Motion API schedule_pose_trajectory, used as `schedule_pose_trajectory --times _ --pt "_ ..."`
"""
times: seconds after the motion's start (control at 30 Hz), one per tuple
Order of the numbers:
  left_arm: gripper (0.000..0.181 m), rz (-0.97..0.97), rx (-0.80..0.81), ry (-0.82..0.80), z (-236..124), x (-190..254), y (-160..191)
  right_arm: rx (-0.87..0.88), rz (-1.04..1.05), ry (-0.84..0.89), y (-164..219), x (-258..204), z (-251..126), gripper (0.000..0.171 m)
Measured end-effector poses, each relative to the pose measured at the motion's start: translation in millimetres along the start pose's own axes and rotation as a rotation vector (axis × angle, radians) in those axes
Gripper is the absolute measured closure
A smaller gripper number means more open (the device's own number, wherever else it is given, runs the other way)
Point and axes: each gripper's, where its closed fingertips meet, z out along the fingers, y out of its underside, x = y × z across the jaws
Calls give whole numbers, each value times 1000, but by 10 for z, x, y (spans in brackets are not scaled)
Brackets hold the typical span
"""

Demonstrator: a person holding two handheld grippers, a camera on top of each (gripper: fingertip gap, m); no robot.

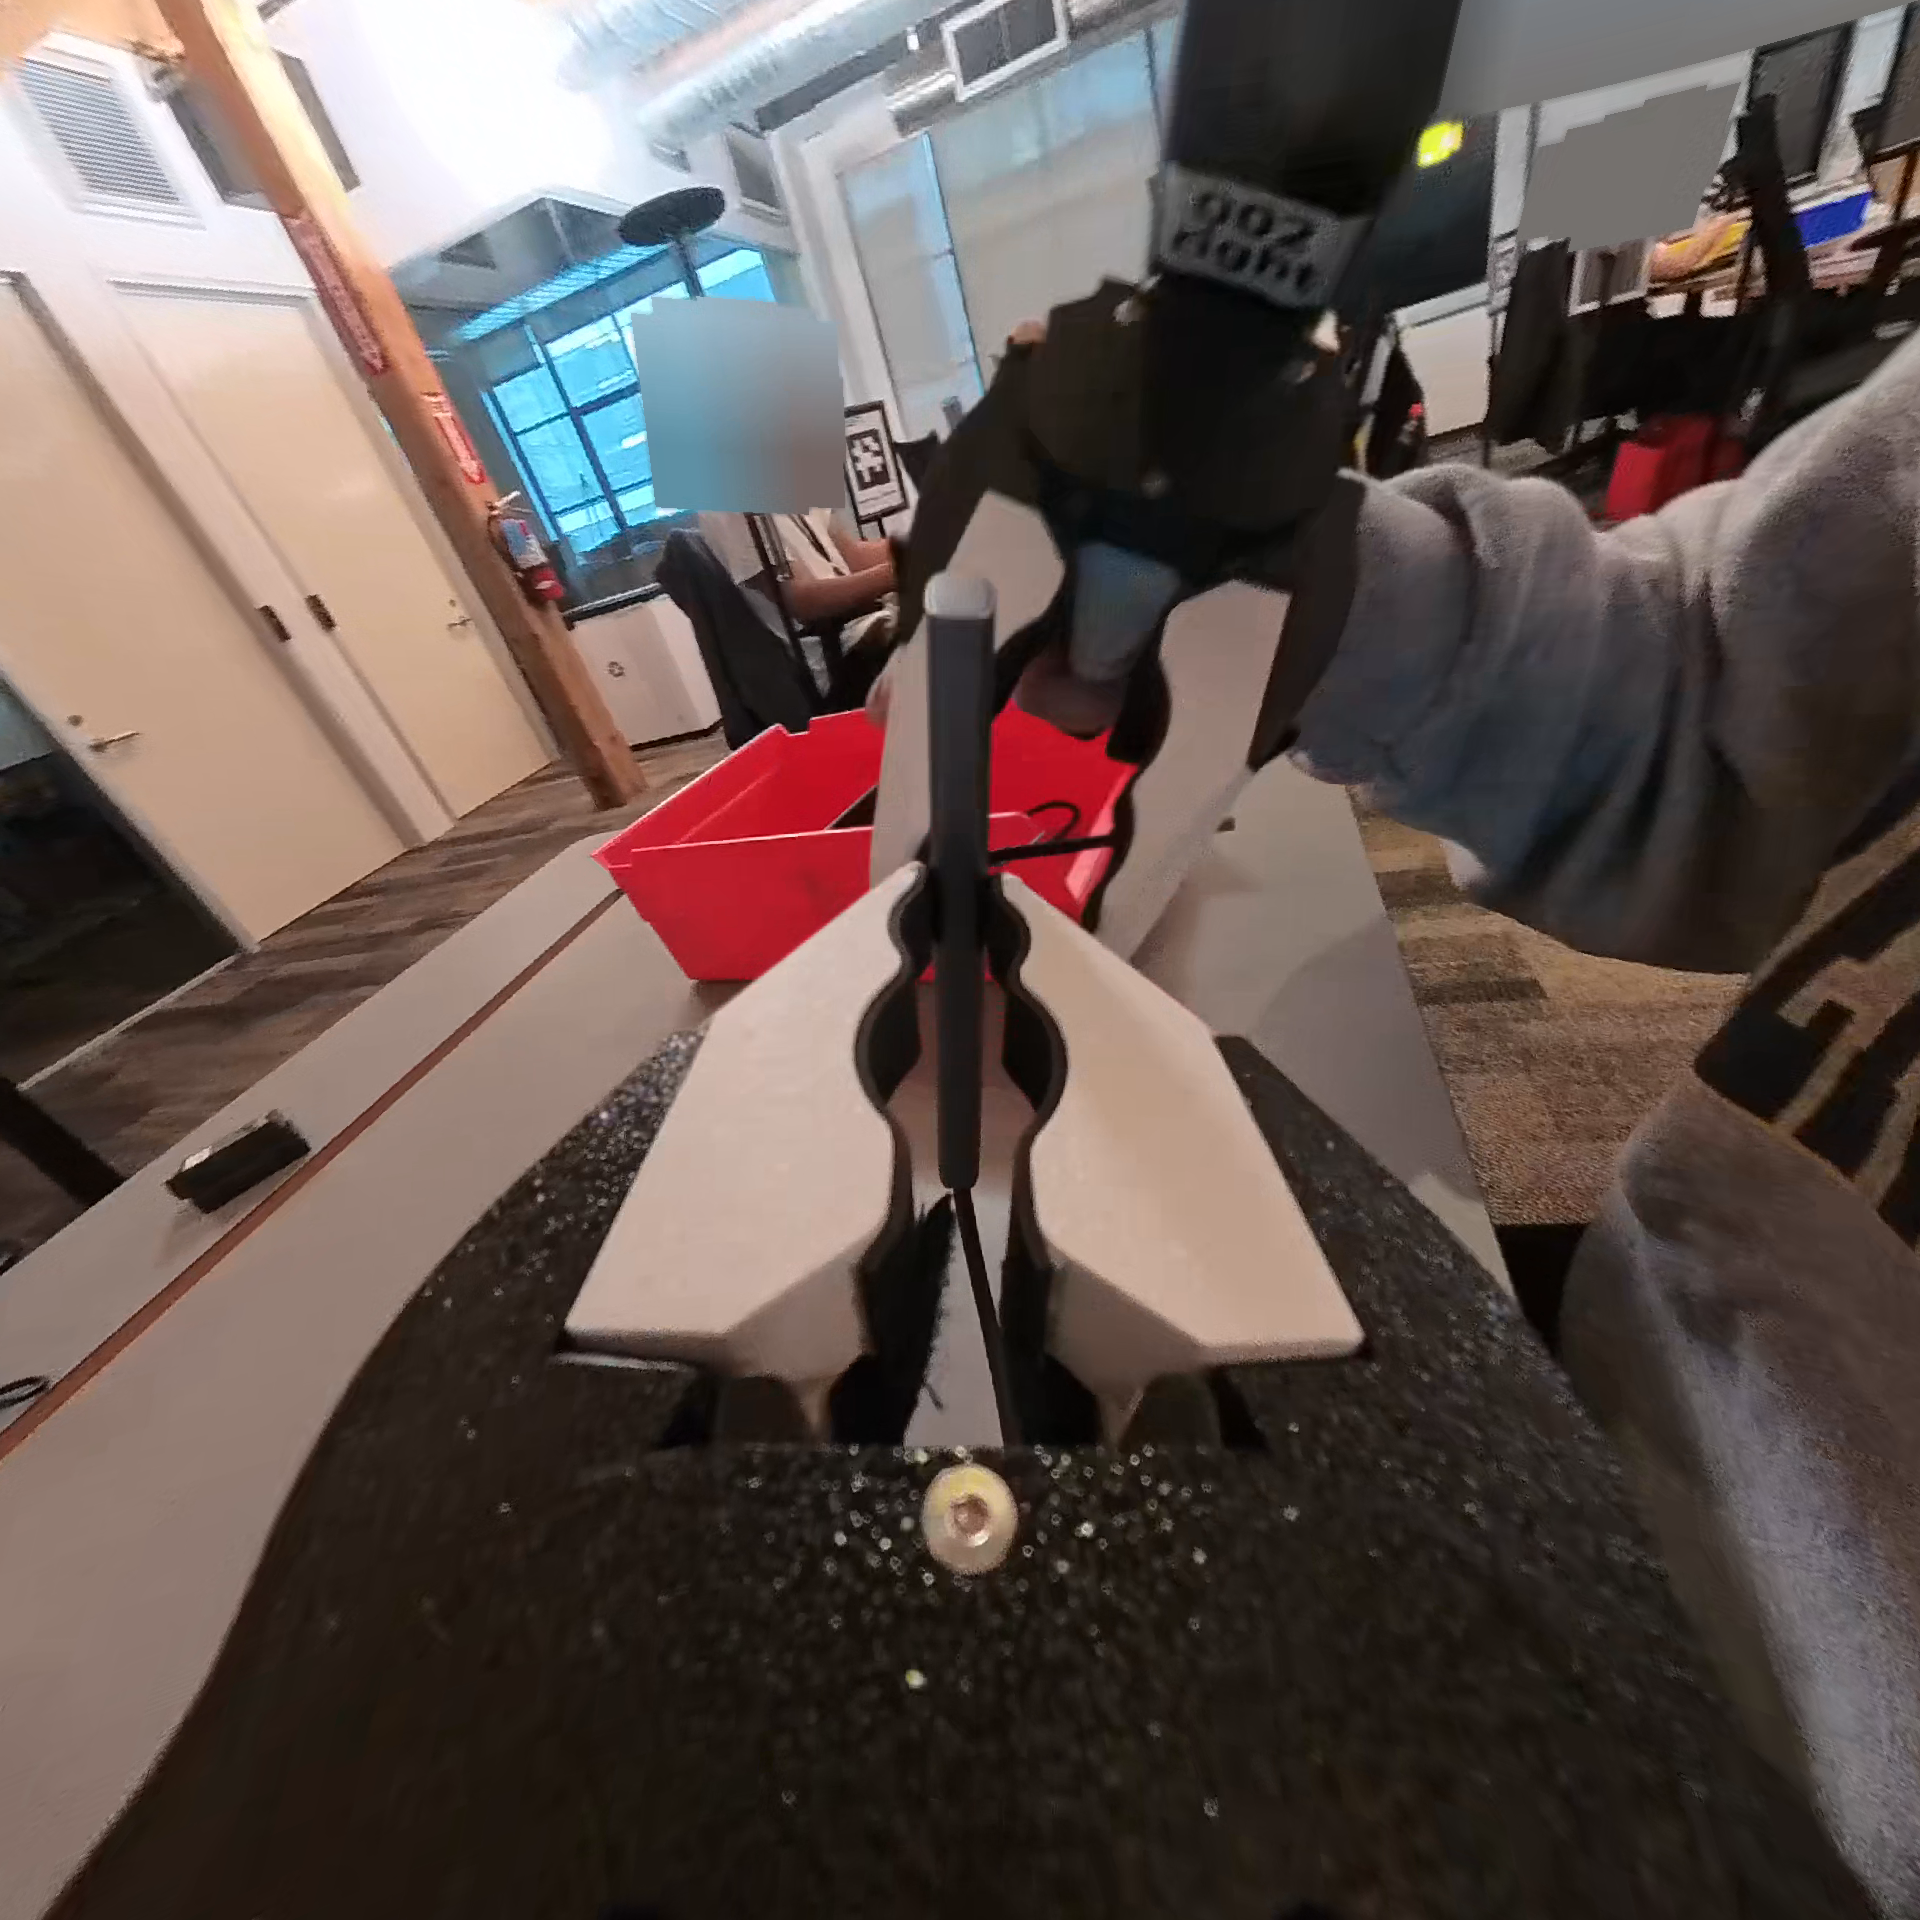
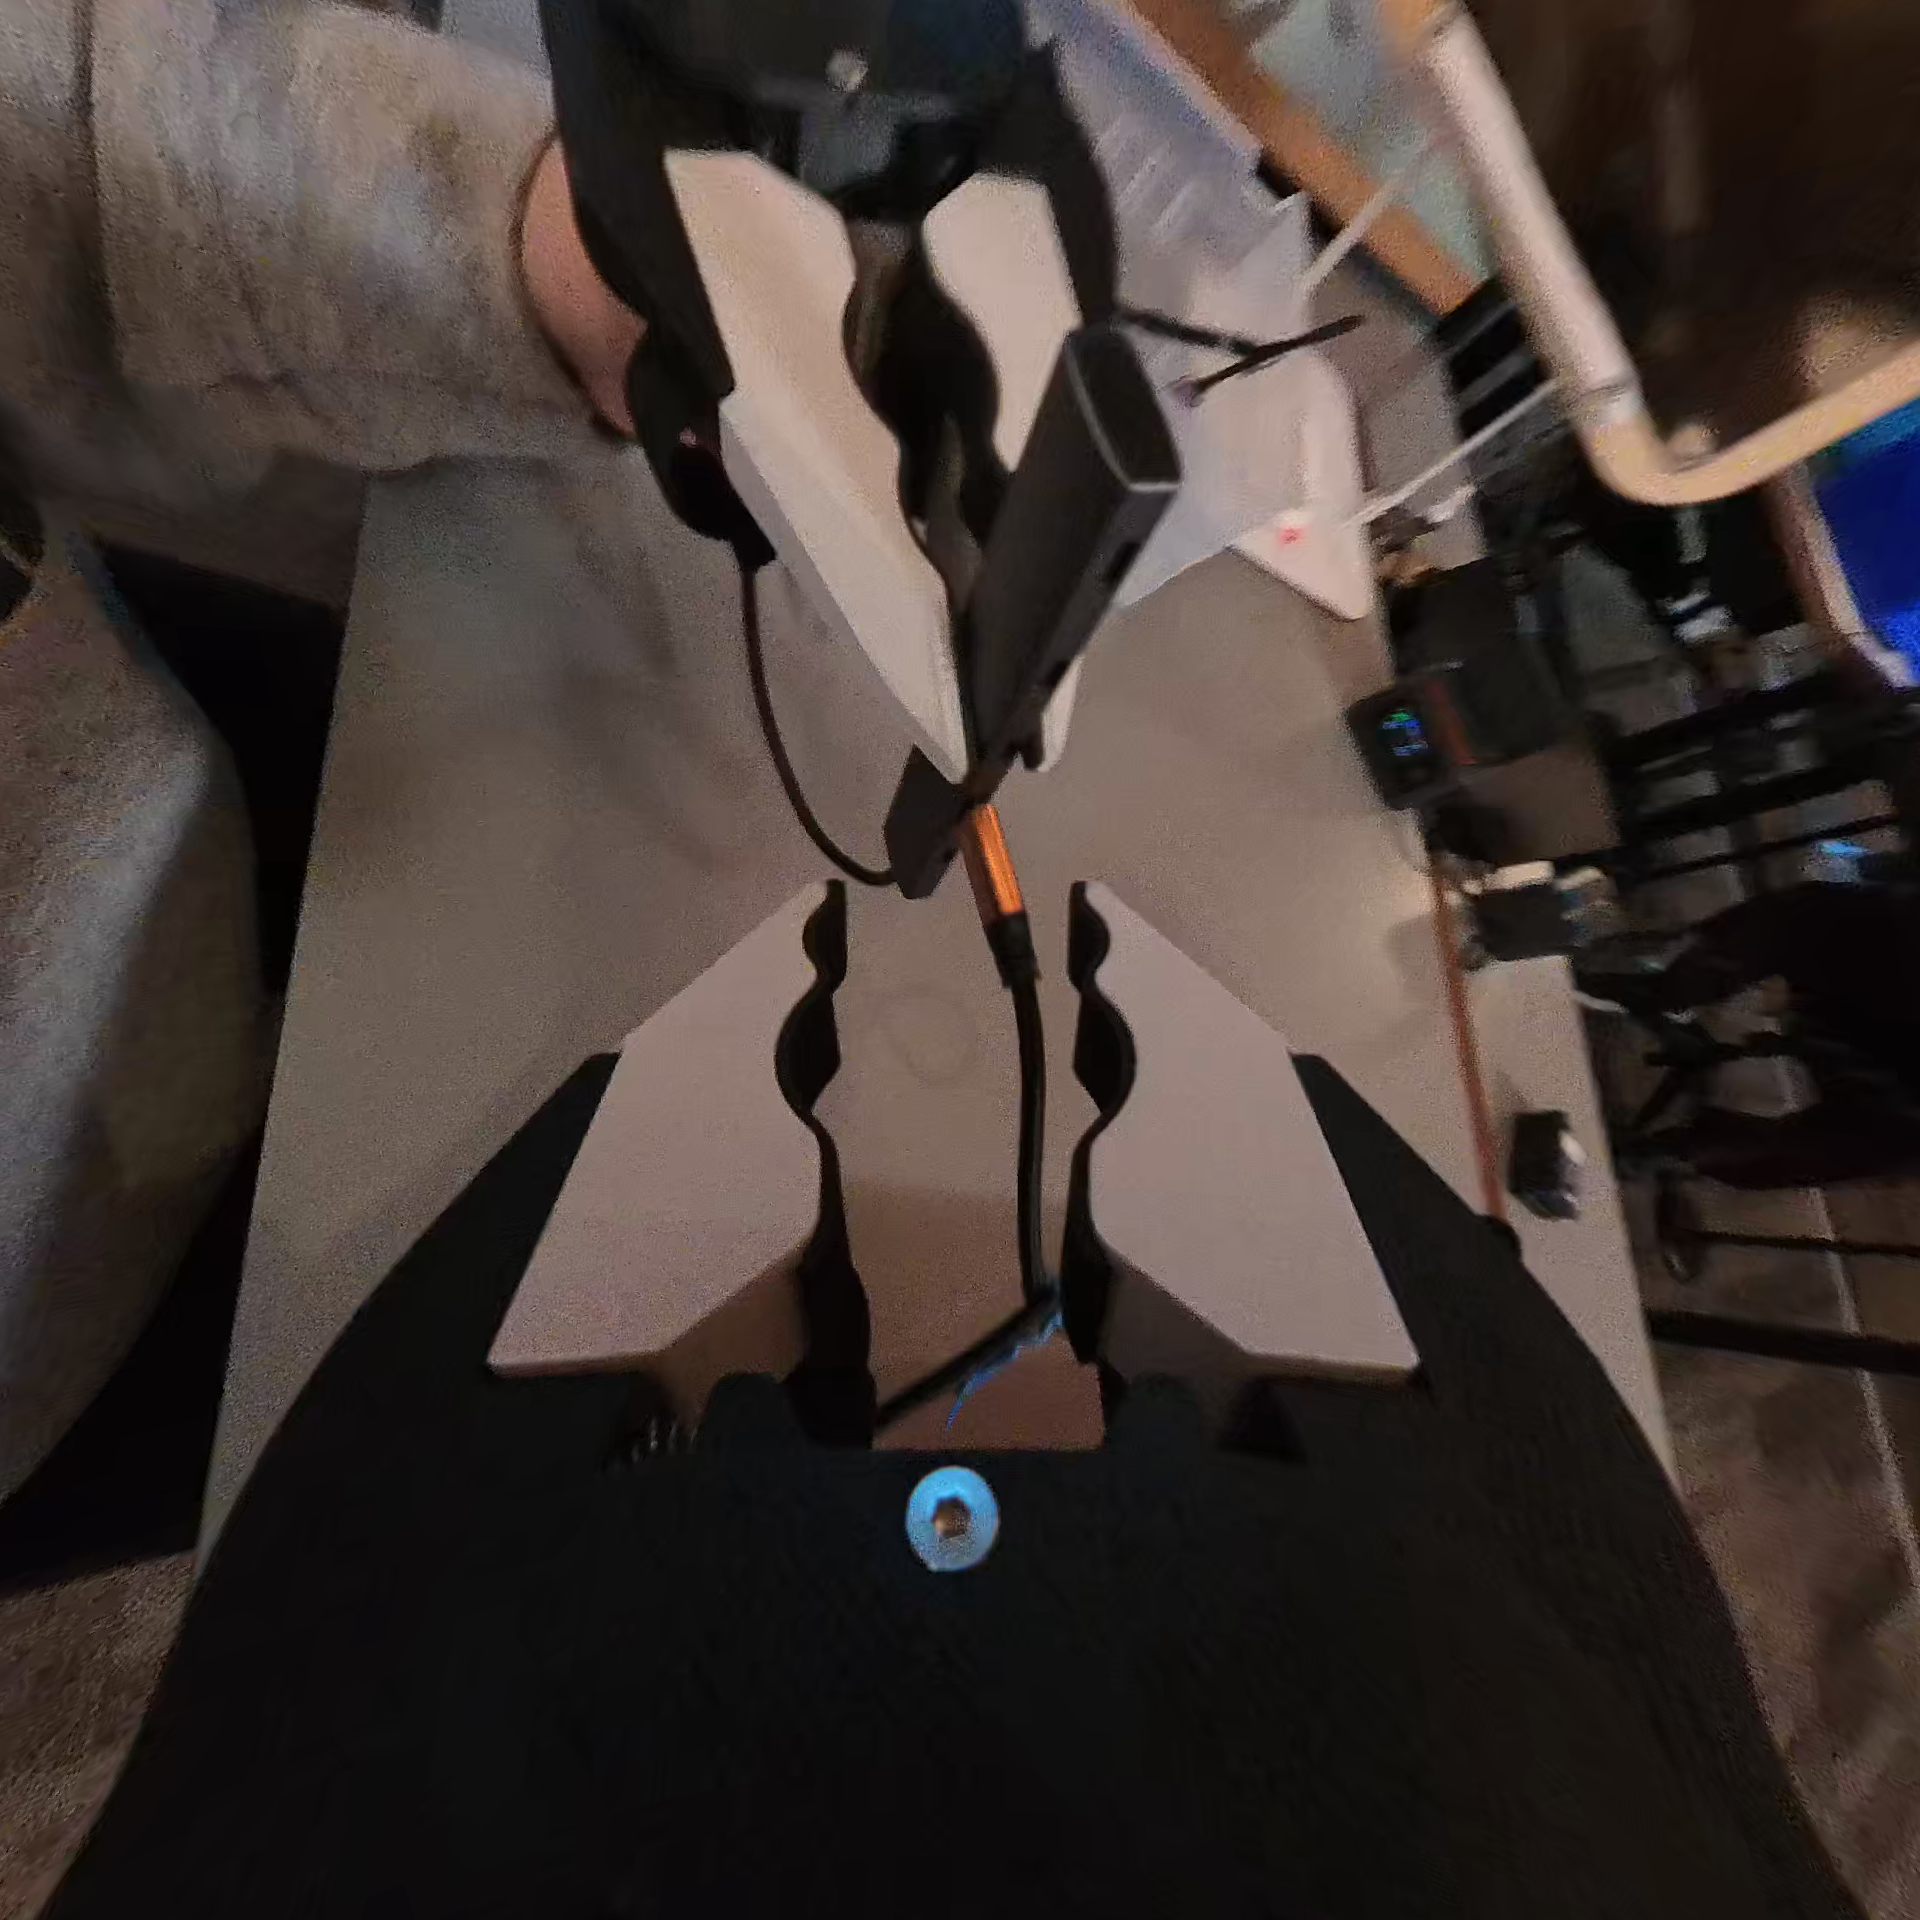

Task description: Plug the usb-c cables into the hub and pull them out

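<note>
Left gripper clamped on dark hub; right gripper spread wide, copper-collared cable plugged in at 12 o'clock.

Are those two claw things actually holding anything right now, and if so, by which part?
The left gripper clamps the dark hub across its flat sides, near mid-length. The right gripper is open, holding nothing; the orange-tipped cable runs between its fingers.
</note>
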Motion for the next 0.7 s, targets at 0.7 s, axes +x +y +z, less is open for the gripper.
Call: schedule_pose_trajectory --times 0.7 --pt "173 43 -192 222 -62 357 143 125 -10 -230 -181 -295 -116 166"
